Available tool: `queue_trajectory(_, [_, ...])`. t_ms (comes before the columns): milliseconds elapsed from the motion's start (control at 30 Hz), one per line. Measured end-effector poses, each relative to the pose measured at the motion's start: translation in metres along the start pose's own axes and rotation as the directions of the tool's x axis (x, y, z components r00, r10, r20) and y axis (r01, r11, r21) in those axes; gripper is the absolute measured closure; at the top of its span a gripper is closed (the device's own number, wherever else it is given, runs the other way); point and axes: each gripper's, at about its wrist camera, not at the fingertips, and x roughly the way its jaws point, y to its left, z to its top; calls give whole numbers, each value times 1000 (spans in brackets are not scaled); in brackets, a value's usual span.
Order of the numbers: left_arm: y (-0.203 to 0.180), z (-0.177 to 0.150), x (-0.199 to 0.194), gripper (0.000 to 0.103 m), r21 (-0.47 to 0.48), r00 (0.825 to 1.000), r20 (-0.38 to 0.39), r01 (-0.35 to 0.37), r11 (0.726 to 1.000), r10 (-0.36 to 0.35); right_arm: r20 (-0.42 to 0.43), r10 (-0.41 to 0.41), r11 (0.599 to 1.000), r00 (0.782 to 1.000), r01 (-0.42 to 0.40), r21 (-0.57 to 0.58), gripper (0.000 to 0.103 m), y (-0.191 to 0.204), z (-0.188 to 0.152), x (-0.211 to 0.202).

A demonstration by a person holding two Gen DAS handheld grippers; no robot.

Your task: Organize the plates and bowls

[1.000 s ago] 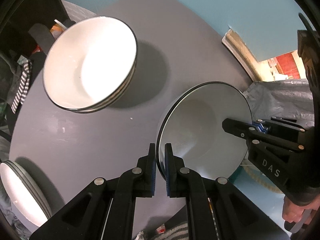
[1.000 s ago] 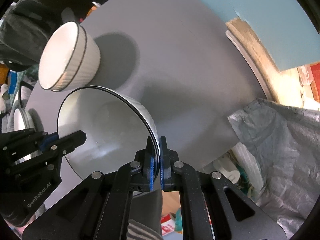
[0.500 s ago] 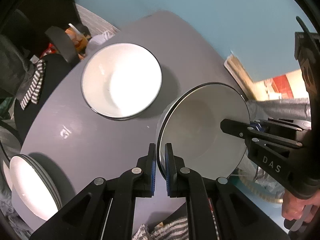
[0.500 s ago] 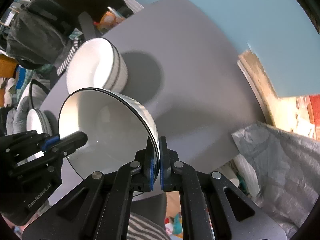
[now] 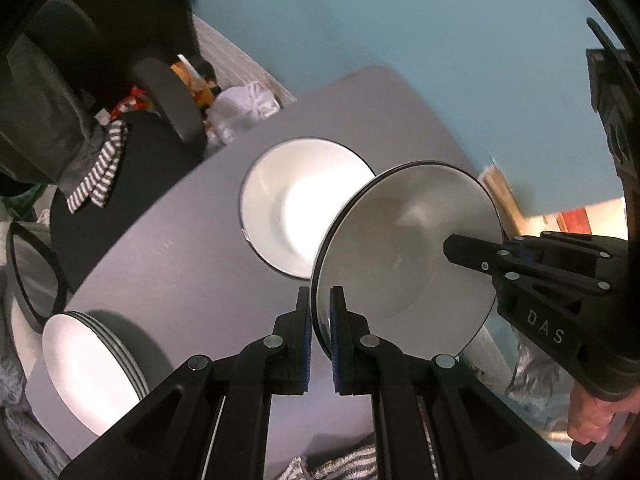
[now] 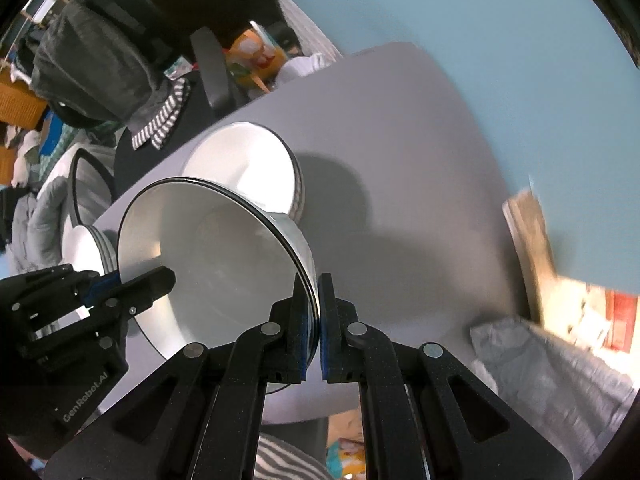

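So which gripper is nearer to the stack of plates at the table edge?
Left. The left gripper pinches the held bowl on the rim facing the stack of plates; the right gripper pinches the opposite rim.

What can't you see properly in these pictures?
- Left wrist view: the held bowl hides part of the bowl stack on the table, so how many bowls are stacked cannot be told.
- Left wrist view: the plate stack is cut off near the edge; count unclear.
- Right wrist view: the clutter at right is blurred.
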Motion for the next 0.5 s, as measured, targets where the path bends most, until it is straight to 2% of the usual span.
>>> queue_trajectory(500, [24, 25, 12, 95, -77, 999, -14, -47, 996, 46, -31, -18, 996, 999, 15, -83, 98, 14, 37, 14])
